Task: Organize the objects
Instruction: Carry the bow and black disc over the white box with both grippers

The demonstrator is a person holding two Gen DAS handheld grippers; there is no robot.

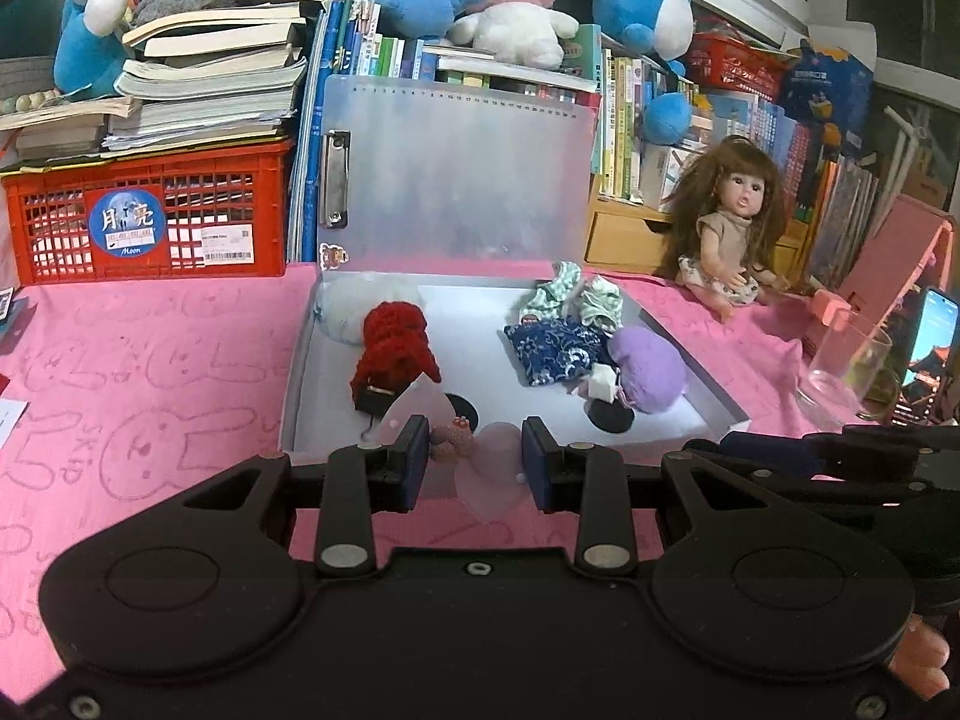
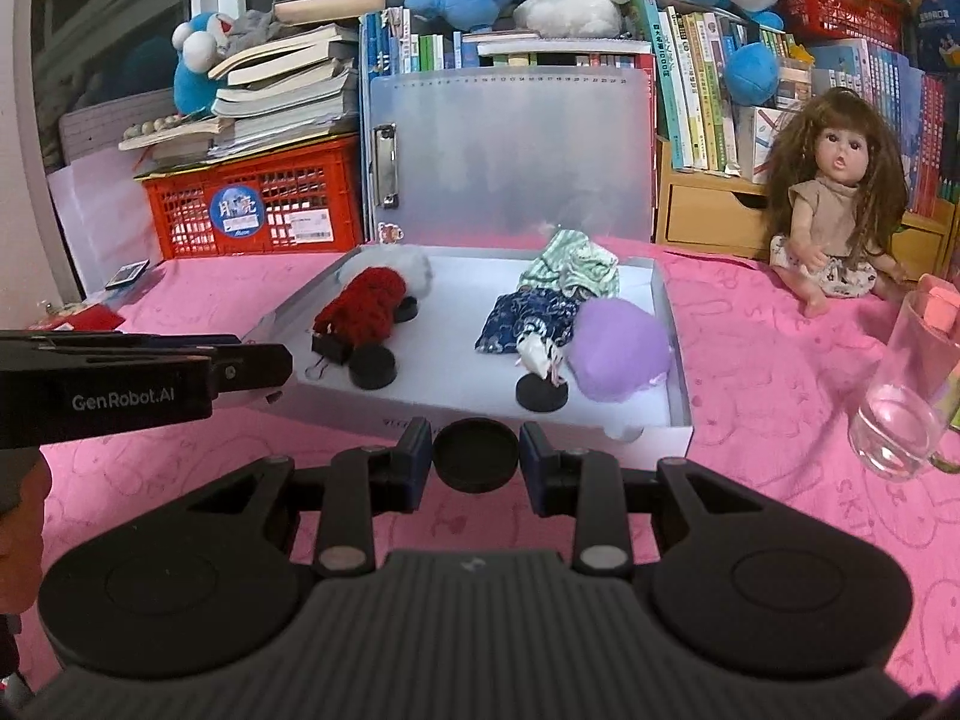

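An open white box [image 1: 300,360] [image 2: 675,360] lies on the pink cloth with its clear lid upright. Inside are a red knitted piece [image 1: 396,348] [image 2: 360,303], a blue patterned garment [image 1: 555,351] [image 2: 528,318], a green striped garment [image 1: 576,294] [image 2: 573,264], a purple piece [image 1: 648,366] [image 2: 618,348] and black round bases [image 2: 373,366]. My left gripper [image 1: 475,465] is open at the box's front edge, over a small brown toy [image 1: 451,441] and a translucent pink heart piece [image 1: 492,480]. My right gripper [image 2: 475,462] is shut on a black round base [image 2: 475,461] in front of the box.
A doll [image 1: 729,222] [image 2: 840,204] sits at the right. A glass cup [image 1: 840,372] [image 2: 906,396] and a phone [image 1: 927,348] stand at the far right. A red crate [image 1: 150,216] with stacked books, bookshelves and plush toys line the back.
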